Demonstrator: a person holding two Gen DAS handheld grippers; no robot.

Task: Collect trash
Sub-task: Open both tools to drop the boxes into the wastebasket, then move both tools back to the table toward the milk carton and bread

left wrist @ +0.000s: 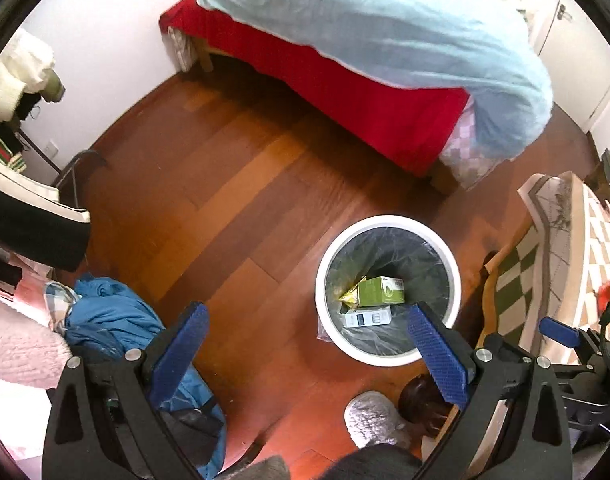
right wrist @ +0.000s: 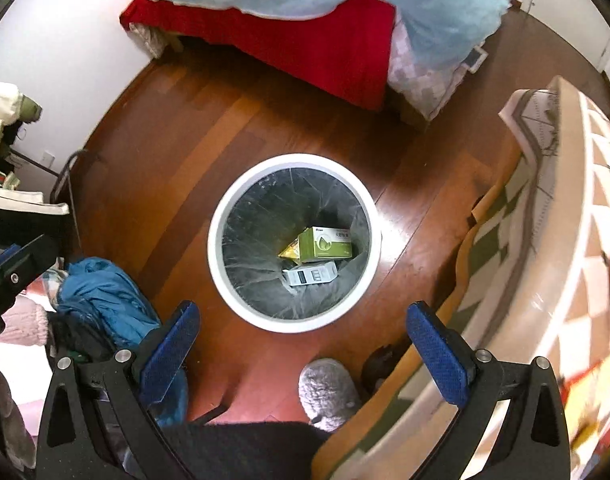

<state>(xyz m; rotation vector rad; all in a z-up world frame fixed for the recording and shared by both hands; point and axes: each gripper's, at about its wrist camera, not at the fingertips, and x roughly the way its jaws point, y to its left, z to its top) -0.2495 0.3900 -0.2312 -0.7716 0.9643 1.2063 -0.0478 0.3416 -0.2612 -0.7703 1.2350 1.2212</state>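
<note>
Hovering above bin [right wrist: 225, 280], both grippers [left wrist: 305, 340] [right wrist: 301, 334] spread, empty; green box [right wrist: 327, 244] inside, perhaps carton.

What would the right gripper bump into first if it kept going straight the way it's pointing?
Probably the white trash bin. The open, empty right gripper points down at its near rim and black liner, with nothing in between. Going a bit deeper, it would reach the green box inside. Depth is hard to judge here.

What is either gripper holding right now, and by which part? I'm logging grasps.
Nothing. The left gripper and right gripper are both open and empty above the bin.
</note>
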